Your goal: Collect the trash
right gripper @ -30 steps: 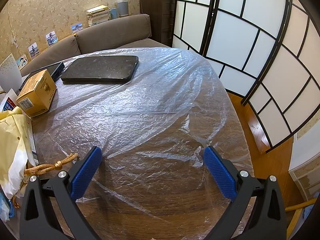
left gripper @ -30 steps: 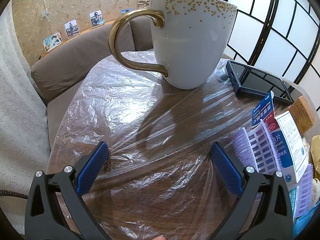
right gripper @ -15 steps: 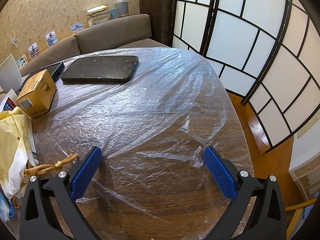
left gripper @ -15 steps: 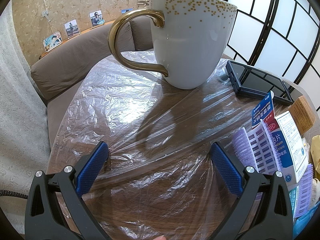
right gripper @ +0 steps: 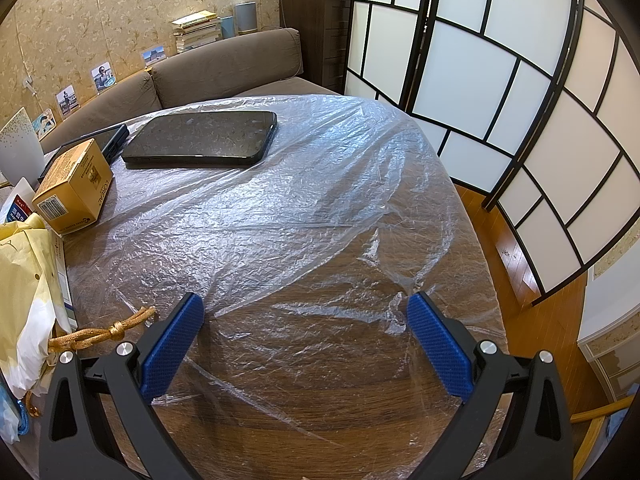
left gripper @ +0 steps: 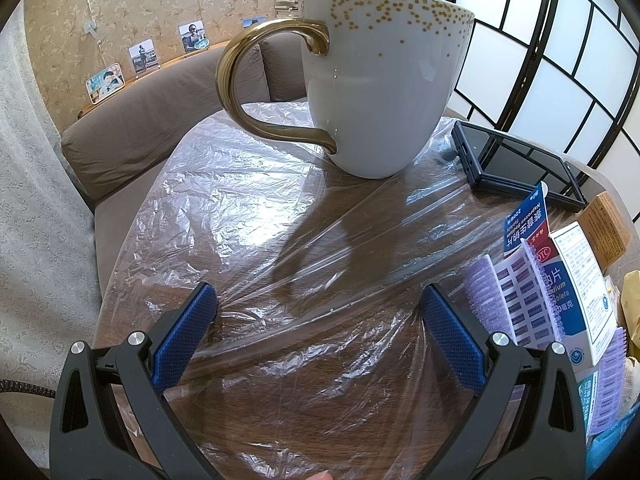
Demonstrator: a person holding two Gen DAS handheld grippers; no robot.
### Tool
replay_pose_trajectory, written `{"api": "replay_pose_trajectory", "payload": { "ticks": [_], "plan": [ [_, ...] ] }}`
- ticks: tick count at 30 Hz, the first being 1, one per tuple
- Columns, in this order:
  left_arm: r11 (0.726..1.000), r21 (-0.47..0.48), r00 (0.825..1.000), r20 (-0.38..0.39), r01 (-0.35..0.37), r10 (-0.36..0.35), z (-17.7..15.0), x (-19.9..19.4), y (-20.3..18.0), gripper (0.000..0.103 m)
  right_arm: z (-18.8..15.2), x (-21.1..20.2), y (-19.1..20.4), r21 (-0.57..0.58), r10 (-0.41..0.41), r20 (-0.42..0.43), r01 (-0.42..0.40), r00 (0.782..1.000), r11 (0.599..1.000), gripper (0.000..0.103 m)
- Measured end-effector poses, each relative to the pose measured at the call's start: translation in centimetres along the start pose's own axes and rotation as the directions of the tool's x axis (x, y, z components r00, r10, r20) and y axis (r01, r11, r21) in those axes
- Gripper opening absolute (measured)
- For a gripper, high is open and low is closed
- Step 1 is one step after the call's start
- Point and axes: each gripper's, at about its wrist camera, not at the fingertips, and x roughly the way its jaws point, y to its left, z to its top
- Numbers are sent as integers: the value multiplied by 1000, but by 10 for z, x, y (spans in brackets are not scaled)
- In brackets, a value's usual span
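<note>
Here we see the trash at the table's edge: a pill box (left gripper: 576, 280) and a yellow bag (right gripper: 24, 280) beside a cardboard box (right gripper: 74, 186). Our left gripper (left gripper: 320, 320) and right gripper (right gripper: 306, 320) hover over the plastic sheet (right gripper: 320, 200), jaws wide, empty. A mug (left gripper: 376, 80) stands ahead.

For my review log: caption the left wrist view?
Open left gripper faces a gold-handled white mug on the plastic-covered table.
</note>
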Motion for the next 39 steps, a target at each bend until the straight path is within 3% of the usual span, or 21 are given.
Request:
{"api": "replay_pose_trajectory", "payload": {
  "ticks": [33, 35, 37, 39],
  "plan": [
    [1000, 6, 1000, -4, 5, -5, 3, -2, 0, 102, -4, -1, 2, -2, 9, -1, -9, 1000, 1000, 99],
    [999, 17, 999, -35, 40, -40, 4, -6, 2, 102, -7, -8, 0, 8, 13, 6, -13, 1000, 1000, 99],
    [988, -51, 988, -41, 144, -146, 2, -20, 12, 102, -8, -30, 0, 2, 61, 61, -62, 996, 998, 99],
    [952, -125, 958, -30, 279, -285, -6, -50, 21, 102, -9, -50, 5, -42, 94, 109, -90, 990, 995, 99]
  ]
}}
